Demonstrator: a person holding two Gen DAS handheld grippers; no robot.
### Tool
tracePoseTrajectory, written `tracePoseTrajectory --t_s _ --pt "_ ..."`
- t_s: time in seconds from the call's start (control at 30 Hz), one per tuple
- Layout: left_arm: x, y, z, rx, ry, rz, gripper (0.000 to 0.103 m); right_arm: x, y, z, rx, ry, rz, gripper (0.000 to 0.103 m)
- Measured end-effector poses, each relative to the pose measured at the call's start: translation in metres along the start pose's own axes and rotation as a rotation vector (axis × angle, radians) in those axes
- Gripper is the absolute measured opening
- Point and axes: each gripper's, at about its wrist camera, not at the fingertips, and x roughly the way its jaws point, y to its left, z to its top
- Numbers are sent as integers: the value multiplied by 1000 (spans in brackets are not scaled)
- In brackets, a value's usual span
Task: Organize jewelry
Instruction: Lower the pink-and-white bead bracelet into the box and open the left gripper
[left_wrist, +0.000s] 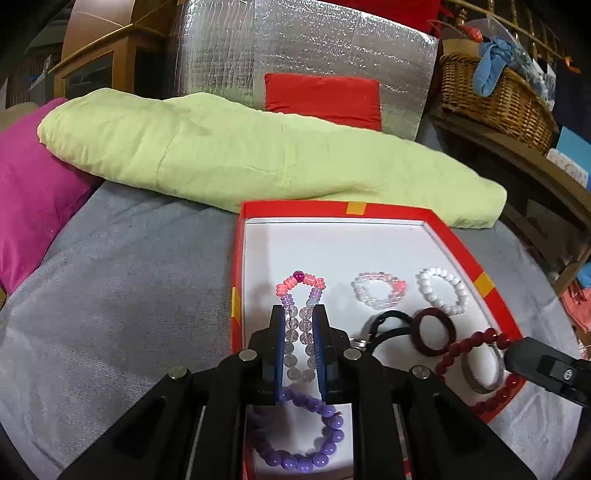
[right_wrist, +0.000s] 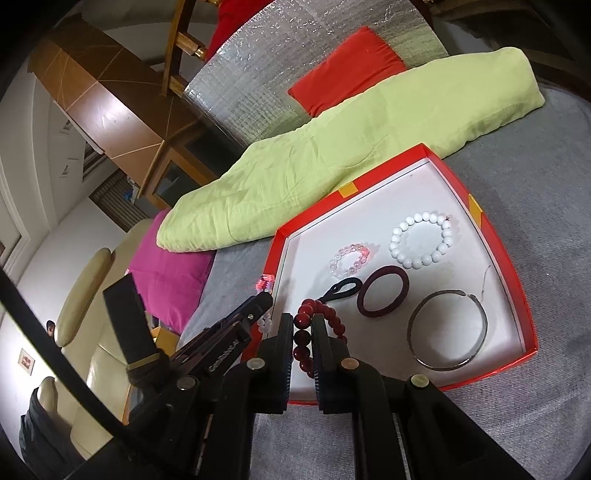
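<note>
two grasps in hand at once, both over the red box (left_wrist: 480, 284) on the grey bed cover (left_wrist: 129, 295). left tongs (left_wrist: 300, 325) almost shut, pinching the long clear and pink bead strand (left_wrist: 301, 291), with its far loop resting on the white box floor. right tongs (right_wrist: 300, 332) almost shut too, clamped on the dark red bead bracelet (right_wrist: 308, 321) at the near edge of the box. already laid out inside: white bead bracelet (right_wrist: 421, 240), small pink bracelet (right_wrist: 349, 260), maroon hair band (right_wrist: 384, 291), metal bangle (right_wrist: 448, 330), purple bracelet (left_wrist: 306, 435). step probably: placing these two pieces. next, likely: lower each onto a free patch of the floor, apart from the others, then open slowly.
</note>
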Motion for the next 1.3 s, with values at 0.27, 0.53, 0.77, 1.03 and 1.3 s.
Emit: tracePoseTrajectory --t_s 0.27,0.53,0.77,1.03,1.3 --pt "1 -4 2 34 -3 15 15 2 -2 1 5 -3 -6 10" --pt "0 -7 3 54 -2 22 15 3 -1 0 8 -1 -2 10" --pt "5 -10 2 62 12 18 15 3 0 1 13 -3 1 10" --pt "19 -11 2 68 71 2 15 -6 -1 2 8 -9 16 10" --pt "28 -9 8 33 98 -46 15 -5 -7 2 21 0 6 10"
